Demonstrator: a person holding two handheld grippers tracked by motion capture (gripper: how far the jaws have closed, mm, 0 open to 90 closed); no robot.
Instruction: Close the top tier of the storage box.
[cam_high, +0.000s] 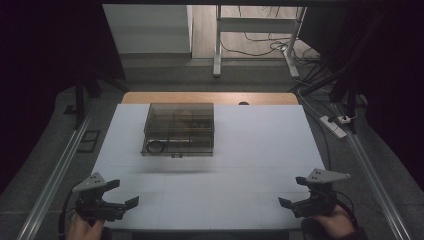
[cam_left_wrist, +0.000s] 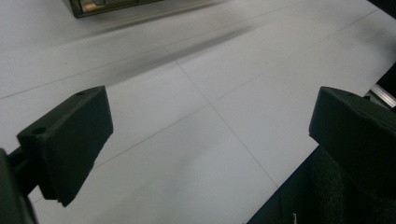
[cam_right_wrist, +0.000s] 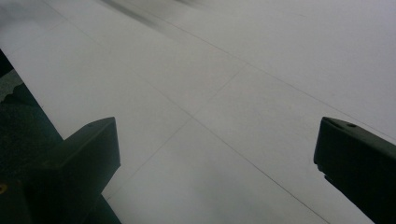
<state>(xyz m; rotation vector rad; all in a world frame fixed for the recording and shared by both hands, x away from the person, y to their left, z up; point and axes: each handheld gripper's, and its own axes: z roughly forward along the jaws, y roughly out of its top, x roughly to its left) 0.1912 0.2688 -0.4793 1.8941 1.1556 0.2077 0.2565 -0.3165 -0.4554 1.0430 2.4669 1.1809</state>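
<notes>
A smoky clear plastic organizer box with compartments stands on the white table top, left of centre and towards the back; its corner shows at the top of the left gripper view. My left gripper rests at the table's near left corner, held by a hand, jaws wide apart and empty. At the near right corner my right gripper is open too, with bare white table between its jaws. Both grippers are far from the box.
A wooden strip edges the table's back. Metal rails run along both sides. A power strip and cables lie on the floor at the right, and a desk frame stands behind.
</notes>
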